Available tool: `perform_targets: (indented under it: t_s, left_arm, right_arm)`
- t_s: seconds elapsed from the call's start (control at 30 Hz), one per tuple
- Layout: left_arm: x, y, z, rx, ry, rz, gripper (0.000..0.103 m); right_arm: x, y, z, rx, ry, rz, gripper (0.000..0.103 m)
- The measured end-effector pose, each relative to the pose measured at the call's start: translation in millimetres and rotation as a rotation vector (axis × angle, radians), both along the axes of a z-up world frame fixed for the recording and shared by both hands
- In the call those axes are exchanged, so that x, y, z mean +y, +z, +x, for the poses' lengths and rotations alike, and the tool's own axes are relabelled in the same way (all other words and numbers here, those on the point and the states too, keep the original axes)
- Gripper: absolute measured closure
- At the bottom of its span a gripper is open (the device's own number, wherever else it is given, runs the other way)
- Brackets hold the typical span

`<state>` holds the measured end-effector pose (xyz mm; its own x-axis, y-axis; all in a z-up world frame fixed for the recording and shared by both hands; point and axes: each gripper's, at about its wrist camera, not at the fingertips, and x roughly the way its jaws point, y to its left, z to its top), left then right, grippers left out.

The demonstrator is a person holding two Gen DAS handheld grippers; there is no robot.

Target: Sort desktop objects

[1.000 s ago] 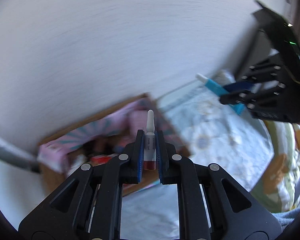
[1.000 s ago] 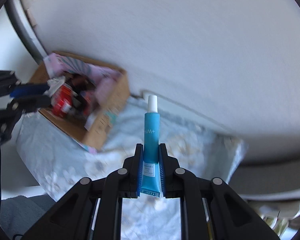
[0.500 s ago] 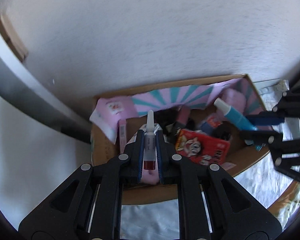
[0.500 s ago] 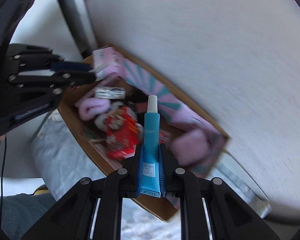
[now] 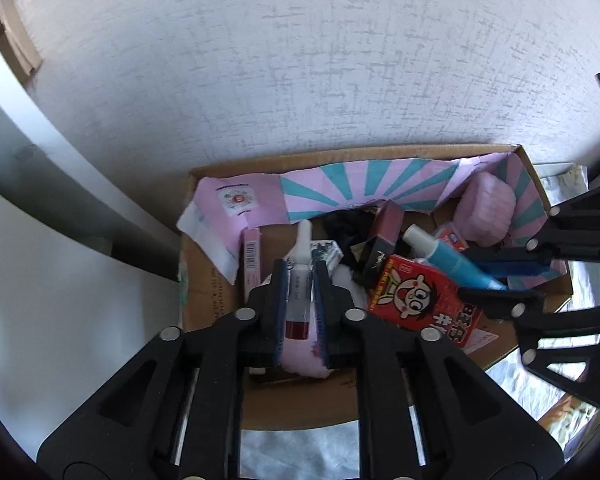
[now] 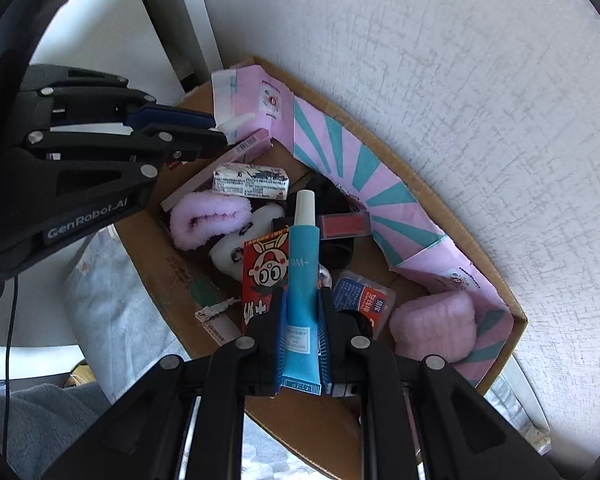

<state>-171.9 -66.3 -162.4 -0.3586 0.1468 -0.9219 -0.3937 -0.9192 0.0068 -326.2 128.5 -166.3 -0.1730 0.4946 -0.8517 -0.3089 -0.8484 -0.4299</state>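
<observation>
My left gripper (image 5: 300, 280) is shut on a small white tube with a red end (image 5: 299, 292) and holds it over the left part of an open cardboard box (image 5: 216, 304). My right gripper (image 6: 303, 304) is shut on a blue tube with a white cap (image 6: 303, 268) and holds it over the same box (image 6: 172, 268). In the left wrist view the right gripper (image 5: 500, 276) and its blue tube (image 5: 452, 264) come in from the right. In the right wrist view the left gripper (image 6: 204, 132) sits at the box's far left corner.
The box holds a red cartoon packet (image 5: 424, 300), pink fluffy items (image 6: 208, 220), a pink foam block (image 6: 436, 328), a dark red box (image 5: 388, 224) and a printed white roll (image 6: 252, 182). A textured white wall (image 5: 300, 60) stands behind. A pale patterned cloth (image 6: 112, 280) lies under the box.
Both grippers have swung from over the cloth to above the box, each still holding its tube. The box contents now fill both views.
</observation>
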Motion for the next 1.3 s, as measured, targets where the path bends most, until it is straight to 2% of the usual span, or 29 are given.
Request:
perform_targets:
  t_s: [0.03,0.07,0.1,0.13,0.17,0.23,0.37,0.73,0.8,0.87,0.9,1.07,1.3]
  left_arm:
    - [0,-2,-1,-0.022,0.015,0.0,0.006]
    - [-1,-3,-1,-0.039,0.03,0.008,0.0]
    - [-2,-3,0,-0.055,0.031,0.038,0.0]
    - [-2,-4,0,-0.095,0.022,0.08,0.0]
    - [-2,-4,0,-0.121,0.018,0.102,0.0]
    - [-3,-4,2,-0.134,0.027,0.135,0.0]
    - [0,3,7,-0.076,0.032,0.102,0.0]
    - [-2,15,11,-0.056,0.061,0.132,0.0]
    - [-2,20,15,-0.069,0.069,0.147,0.0]
    - [-1,29,22,-0.044,0.088,0.127,0.0]
    - [-1,34,25,-0.026,0.094,0.122,0.0]
    - [1,65,49,0.066,0.153,0.094,0.0]
    - [17,100,85,0.131,0.155,0.09,0.0]
  right_arm:
    - [0,-2,-1,-0.002,0.0,-0.006,0.089]
    - [0,-2,0,0.008,0.0,-0.002,0.082]
    - [-1,-3,1,0.018,-0.002,0.01,0.073]
    - [-1,-3,2,0.02,-0.008,0.02,0.04]
    - [-1,-4,4,0.021,-0.02,0.029,0.001]
    - [0,-5,8,0.038,-0.037,0.034,0.001]
    - [6,-6,14,0.06,-0.074,0.02,0.001]
    - [-5,6,25,0.096,-0.062,0.066,0.001]
    - [-8,10,30,0.106,-0.079,0.08,0.001]
    - [-9,15,37,0.122,-0.12,0.096,0.001]
    - [-10,18,42,0.033,-0.023,0.164,0.001]
    - [-24,38,64,0.091,-0.101,0.22,0.001]
    - [-62,80,108,0.229,-0.229,0.317,0.001]
